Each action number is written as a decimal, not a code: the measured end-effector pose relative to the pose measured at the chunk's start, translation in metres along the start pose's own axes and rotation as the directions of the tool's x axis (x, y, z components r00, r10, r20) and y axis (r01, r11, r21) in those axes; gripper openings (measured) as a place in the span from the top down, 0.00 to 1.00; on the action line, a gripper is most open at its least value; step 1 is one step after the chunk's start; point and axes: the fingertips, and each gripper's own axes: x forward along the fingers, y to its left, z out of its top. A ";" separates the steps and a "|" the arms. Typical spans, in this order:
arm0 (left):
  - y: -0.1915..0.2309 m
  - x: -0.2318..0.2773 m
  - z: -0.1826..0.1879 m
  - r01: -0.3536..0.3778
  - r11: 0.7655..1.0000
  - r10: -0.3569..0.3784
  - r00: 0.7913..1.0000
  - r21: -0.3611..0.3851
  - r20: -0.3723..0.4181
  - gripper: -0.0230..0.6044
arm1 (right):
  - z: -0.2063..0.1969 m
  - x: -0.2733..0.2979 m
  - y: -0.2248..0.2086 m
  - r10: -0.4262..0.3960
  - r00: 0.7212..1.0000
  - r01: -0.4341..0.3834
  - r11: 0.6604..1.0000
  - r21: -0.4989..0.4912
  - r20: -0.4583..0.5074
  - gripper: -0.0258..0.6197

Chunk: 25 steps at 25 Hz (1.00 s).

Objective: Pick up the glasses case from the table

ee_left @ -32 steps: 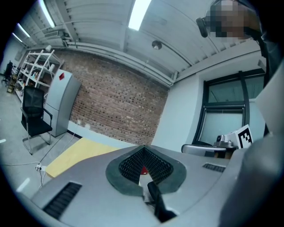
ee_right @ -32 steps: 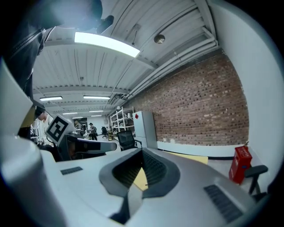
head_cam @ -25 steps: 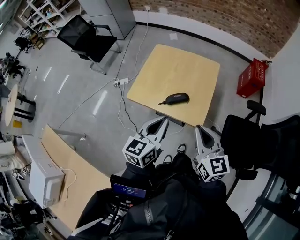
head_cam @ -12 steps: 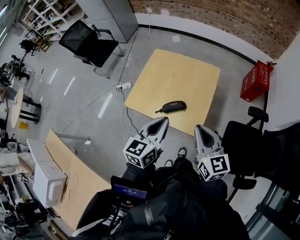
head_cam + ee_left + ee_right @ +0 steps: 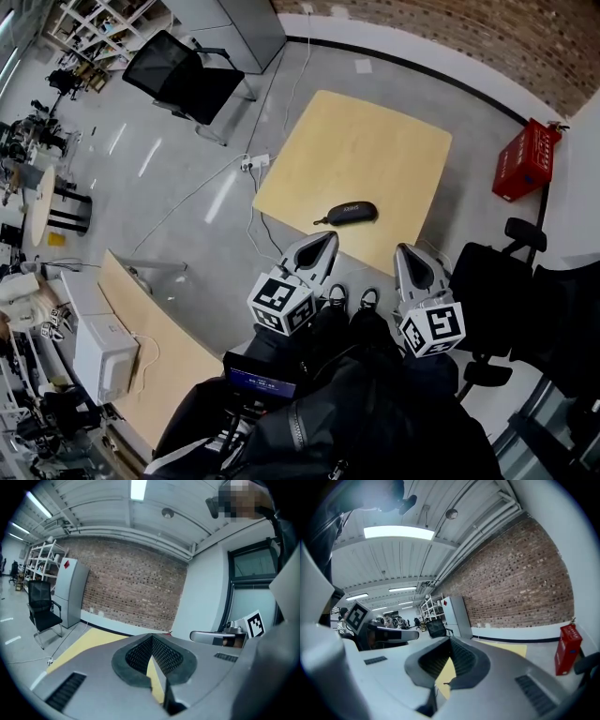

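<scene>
As the person walks up, the table has come nearer. The black glasses case lies near its front edge, just ahead of the left gripper. That one and the right gripper are both closed tight and empty, so picking up has not started yet.

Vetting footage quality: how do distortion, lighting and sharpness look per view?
Head view: edges bend, even light, the black oblong glasses case on the pale wooden table is crisp. Left gripper view: fisheye, dark corners, glaring ceiling strip light. Right gripper view: fisheye, ceiling light panel blown out.
</scene>
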 end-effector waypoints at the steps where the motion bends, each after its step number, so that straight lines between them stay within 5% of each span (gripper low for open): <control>1: 0.004 0.002 -0.001 -0.001 1.000 0.001 1.000 0.003 0.000 0.97 | -0.001 0.004 0.000 0.002 1.000 -0.002 1.000 -0.001 -0.005 0.96; 13: 0.057 0.026 -0.048 -0.059 0.998 0.056 0.990 -0.026 -0.129 0.97 | -0.046 0.057 -0.004 0.051 0.987 -0.052 0.999 -0.004 -0.151 0.95; 25: 0.111 0.034 -0.148 -0.118 0.985 0.071 0.942 -0.127 -0.327 0.97 | -0.156 0.107 -0.027 0.040 0.914 -0.069 0.996 -0.056 -0.404 0.96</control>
